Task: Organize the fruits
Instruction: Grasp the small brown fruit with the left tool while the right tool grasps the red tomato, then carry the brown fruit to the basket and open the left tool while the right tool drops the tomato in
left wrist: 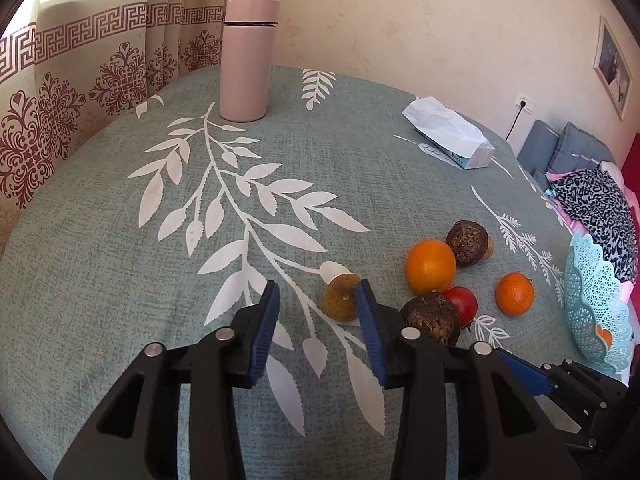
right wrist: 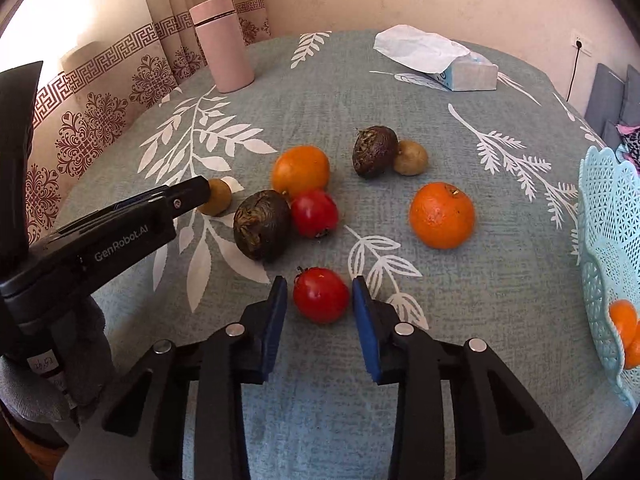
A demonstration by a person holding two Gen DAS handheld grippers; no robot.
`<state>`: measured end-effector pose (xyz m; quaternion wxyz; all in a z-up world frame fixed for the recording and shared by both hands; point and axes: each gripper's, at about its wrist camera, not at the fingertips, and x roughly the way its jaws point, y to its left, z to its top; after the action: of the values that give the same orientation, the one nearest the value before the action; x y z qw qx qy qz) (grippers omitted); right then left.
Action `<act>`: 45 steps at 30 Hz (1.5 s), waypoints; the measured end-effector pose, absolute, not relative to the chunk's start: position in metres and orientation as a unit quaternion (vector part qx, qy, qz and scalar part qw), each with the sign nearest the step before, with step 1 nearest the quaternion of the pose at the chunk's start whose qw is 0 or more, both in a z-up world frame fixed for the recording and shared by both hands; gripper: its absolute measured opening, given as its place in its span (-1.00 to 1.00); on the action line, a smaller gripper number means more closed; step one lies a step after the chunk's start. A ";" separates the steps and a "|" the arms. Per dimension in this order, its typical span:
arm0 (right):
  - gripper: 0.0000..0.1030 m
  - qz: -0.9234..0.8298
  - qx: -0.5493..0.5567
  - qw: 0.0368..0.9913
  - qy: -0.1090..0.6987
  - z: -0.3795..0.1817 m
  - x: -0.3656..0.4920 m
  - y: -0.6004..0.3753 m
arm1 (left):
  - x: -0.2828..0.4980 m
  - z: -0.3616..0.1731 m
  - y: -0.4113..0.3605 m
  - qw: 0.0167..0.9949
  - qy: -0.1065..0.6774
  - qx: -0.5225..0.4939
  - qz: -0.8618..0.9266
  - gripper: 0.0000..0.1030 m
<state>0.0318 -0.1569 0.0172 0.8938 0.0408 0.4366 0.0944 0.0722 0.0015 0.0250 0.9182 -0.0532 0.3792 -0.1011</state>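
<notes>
A round table under a grey-green cloth printed with white leaves fills the room's middle, with patterned curtains behind it and a bed off to one side. Nearest the front edge, the right gripper stands with its blue pads spread wide either side of a red fruit, the fruit lying between them with a little daylight on each flank, so nothing is clamped yet. To do this grasp well, I would keep the pads level with the fruit's widest part and close them evenly and gently, since a round, smooth thing will squirt forward if pinched near its front or top. Just to the left, the left gripper also gapes open and empty, its right pad just beside a small brownish-yellow fruit. Further in lies the cluster: a dark wrinkled fruit touching a second red fruit, which touches an orange behind it. Another orange sits apart toward the right edge, and beyond it a second dark fruit leans against a small brown one. At the right edge a pale blue lattice basket already holds orange fruit, the likely destination. Near the far edge stand a pink flask and a tissue pack.
</notes>
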 end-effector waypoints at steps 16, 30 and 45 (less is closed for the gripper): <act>-0.41 0.096 0.068 0.906 0.408 0.032 0.007 -0.172 | 0.069 0.026 -0.013 0.922 0.370 -0.017 -0.114 -0.51; -0.45 0.103 0.073 0.893 0.433 0.017 0.028 -0.163 | 0.065 0.034 -0.001 0.933 0.346 -0.040 -0.094 -0.51; -0.45 0.014 0.104 0.929 0.356 0.061 -0.020 -0.229 | 0.063 0.034 -0.005 0.934 0.343 -0.031 -0.094 -0.51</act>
<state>-0.0196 -0.2289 0.0613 0.9286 0.1038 0.3561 0.0136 0.0626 -0.0051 0.0339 0.9341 -0.0313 0.3429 -0.0943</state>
